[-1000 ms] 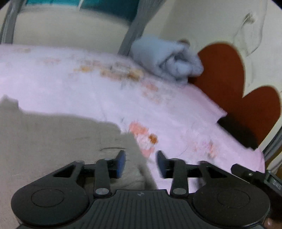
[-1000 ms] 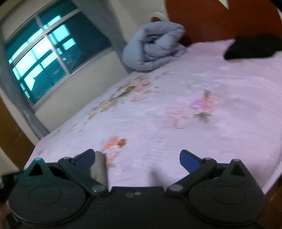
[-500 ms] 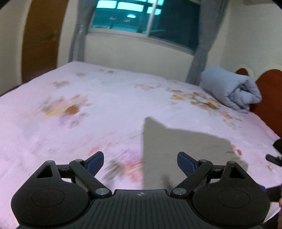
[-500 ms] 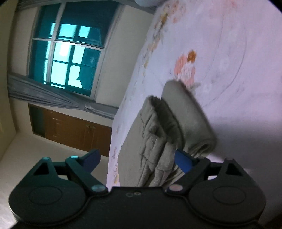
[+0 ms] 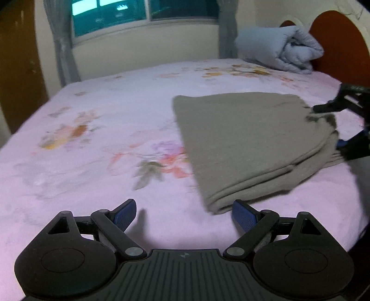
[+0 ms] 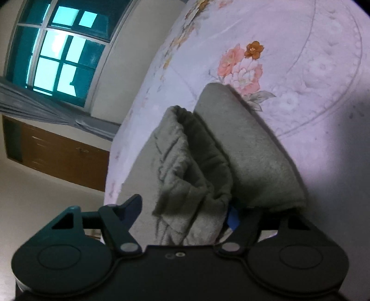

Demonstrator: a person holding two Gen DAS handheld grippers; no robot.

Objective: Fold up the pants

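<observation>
The pants (image 5: 249, 139), grey-green and folded into a flat stack of several layers, lie on the bed (image 5: 92, 143), towards its right side in the left wrist view, with one folded edge facing the camera. In the right wrist view the open, bunched end of the stack (image 6: 196, 166) faces the lens, its layers gaping. The right gripper (image 6: 185, 210) straddles that end: its jaws have just been closing with the cloth between them, one blue pad (image 6: 232, 218) against the fabric, the other finger (image 6: 129, 208) apart from it, so no clamp is made. From the left wrist view the same tool (image 5: 346, 125) appears at the right edge of the stack. The left gripper (image 5: 185, 214) hangs low over the sheet with its jaws wide apart and nothing between them; the near corner of the stack lies just beside its right pad (image 5: 244, 214). The pink floral bedsheet (image 6: 300, 69) covers the bed. A rolled blue-grey quilt (image 5: 282, 49) rests at the far end beside the red-brown headboard (image 5: 342, 46). Behind stand a window (image 5: 138, 16), grey curtains (image 5: 62, 53) and a wooden door (image 5: 18, 64).
</observation>
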